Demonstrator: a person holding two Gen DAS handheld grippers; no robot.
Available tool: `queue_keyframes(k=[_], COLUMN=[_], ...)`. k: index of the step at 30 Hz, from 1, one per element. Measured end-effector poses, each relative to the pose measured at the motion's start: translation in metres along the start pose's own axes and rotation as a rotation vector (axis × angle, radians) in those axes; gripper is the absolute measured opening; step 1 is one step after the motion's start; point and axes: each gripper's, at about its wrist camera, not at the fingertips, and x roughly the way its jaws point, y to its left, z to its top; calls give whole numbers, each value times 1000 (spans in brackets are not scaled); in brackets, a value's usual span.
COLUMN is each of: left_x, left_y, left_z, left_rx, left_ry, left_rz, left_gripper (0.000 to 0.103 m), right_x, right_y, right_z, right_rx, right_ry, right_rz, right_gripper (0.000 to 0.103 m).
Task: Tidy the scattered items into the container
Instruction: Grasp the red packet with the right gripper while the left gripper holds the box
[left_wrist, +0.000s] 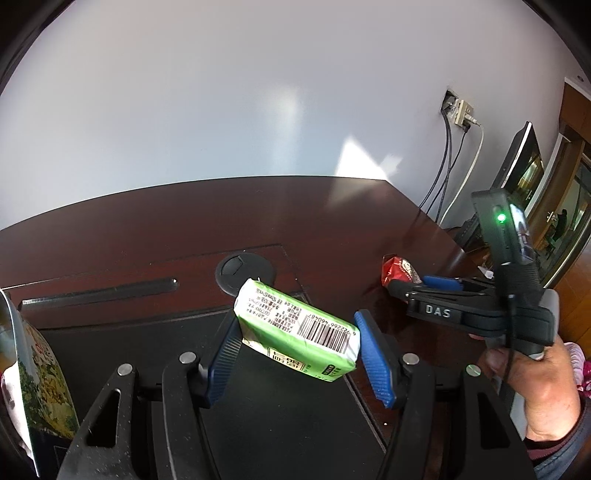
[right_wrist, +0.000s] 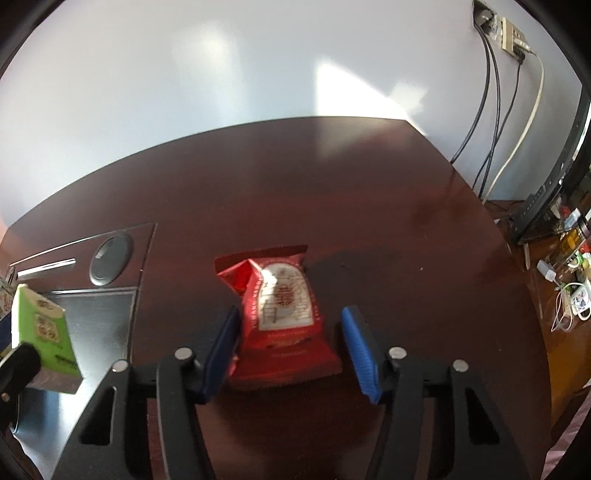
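Observation:
My left gripper (left_wrist: 301, 352) is shut on a green packet (left_wrist: 295, 330) with a barcode and holds it tilted above the black panel (left_wrist: 273, 417). The packet also shows at the left edge of the right wrist view (right_wrist: 44, 328). My right gripper (right_wrist: 290, 354) is open, its blue fingers on either side of a red snack packet (right_wrist: 282, 314) that lies on the dark wooden desk (right_wrist: 332, 192). In the left wrist view the right gripper (left_wrist: 430, 286) is at the right, at the red packet (left_wrist: 399, 271).
A printed bag or container wall (left_wrist: 40, 384) stands at the left edge. A round cable grommet (left_wrist: 243, 271) and a slot (left_wrist: 99, 291) lie behind the black panel. A wall socket with cables (left_wrist: 570, 110) and a monitor (left_wrist: 521, 162) are at the right.

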Motion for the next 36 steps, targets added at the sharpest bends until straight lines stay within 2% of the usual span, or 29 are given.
queue_keyframes(k=[9, 16, 28, 36], left_x=[-5, -15, -49, -82], left_y=[0, 1, 2, 12], left_z=[-1, -3, -8, -14], left_rx=[-1, 0, 14, 14], left_ry=[-6, -10, -46, -73], left_rz=[-19, -19, 13, 28], left_gripper=[63, 63, 63, 63], right_x=[4, -4, -38, -71], right_y=[-2, 4, 15, 41], right_z=[-1, -4, -15, -33], right_rx=[6, -11, -9, -10], right_ry=[7, -17, -93, -133], right_rz=[7, 0, 36, 67], right_gripper=[46, 46, 46, 46])
